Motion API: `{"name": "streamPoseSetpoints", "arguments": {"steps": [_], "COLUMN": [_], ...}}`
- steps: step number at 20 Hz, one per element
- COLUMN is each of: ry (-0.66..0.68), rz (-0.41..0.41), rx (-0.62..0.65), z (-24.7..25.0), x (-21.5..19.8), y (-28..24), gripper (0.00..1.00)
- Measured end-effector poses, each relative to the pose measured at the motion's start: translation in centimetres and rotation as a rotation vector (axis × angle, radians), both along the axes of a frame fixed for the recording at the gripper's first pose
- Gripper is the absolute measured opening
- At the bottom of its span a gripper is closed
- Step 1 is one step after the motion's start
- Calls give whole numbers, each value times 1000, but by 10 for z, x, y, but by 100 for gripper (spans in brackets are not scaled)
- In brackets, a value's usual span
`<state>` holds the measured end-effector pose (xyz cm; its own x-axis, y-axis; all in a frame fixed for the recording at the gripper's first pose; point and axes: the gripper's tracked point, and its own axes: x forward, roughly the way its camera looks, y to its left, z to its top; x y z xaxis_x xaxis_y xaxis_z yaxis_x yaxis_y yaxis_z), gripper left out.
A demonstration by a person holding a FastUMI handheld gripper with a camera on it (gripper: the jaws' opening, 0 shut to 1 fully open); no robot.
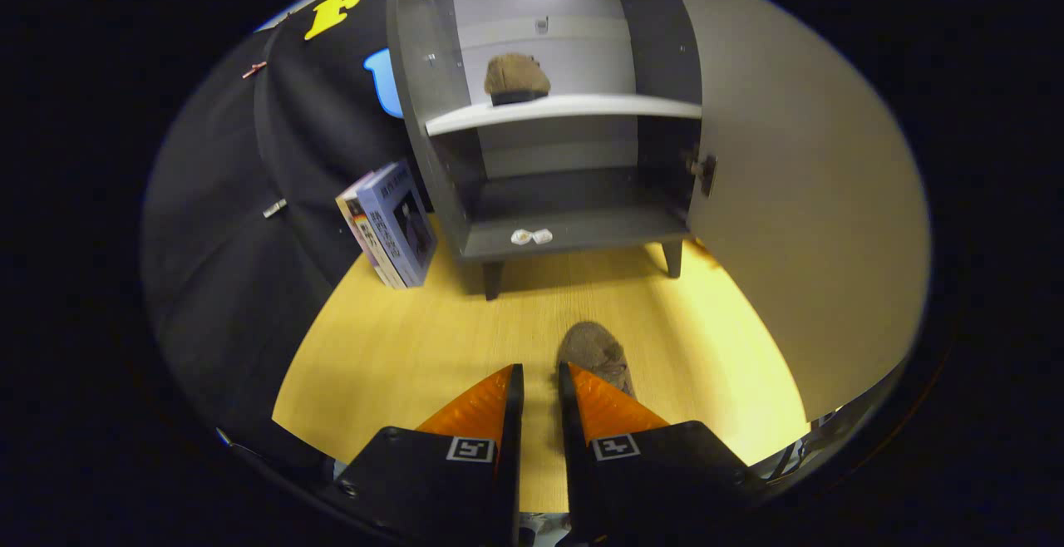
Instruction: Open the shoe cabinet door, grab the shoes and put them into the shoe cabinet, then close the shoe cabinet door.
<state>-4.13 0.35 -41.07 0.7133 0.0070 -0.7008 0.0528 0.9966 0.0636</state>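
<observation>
Reaching for the near shoe (593, 352) on the counter (399, 356), the nearly closed, empty fingers (540, 389) should spread, straddle its sides, then carry it into the open shoe cabinet (573, 231).

Single view: fisheye camera riding on tongs (540, 374), looking forward along both fingers and tilted down at wooden floor (416, 347). Faces open shoe cabinet (565, 231) head-on from moderate distance, swung-out door (798, 198) to its right. Shoe (592, 347) on floor near lens, just ahead of finger tips. Fingers nearly together, narrow gap, nothing between.
</observation>
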Motion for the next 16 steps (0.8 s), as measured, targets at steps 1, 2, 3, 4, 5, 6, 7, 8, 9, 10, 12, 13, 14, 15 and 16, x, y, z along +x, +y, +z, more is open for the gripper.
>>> {"name": "streamPoseSetpoints", "arguments": {"steps": [1,2,3,4,5,6,7,8,9,10,12,13,14,15,16], "ry": [26,50,68,87,107,121,131,137,144,156,190,201,197,175,163], "rz": [2,3,7,9,6,0,-7,-12,-12,-11,1,6,10,10,10], "rx": [0,-3,-5,-18,-26,-28,-28,-33,-30,-26,-13,-8,-5,-4,-1], "z": [-16,-33,-46,-59,-70,-79,-86,-94,-102,-111,-129,-135,-138,-137,-140], "x": [0,0,0,-1,-1,1,2,3,4,4,5,5,9,16,21], "y": [-1,-2,-5,-8,-12,-16,-20,-24,-27,-28,-27,-27,-26,-26,-26], "gripper": [28,28,28,28,28,28,28,28,28,28,28,28,28,28,28]}}
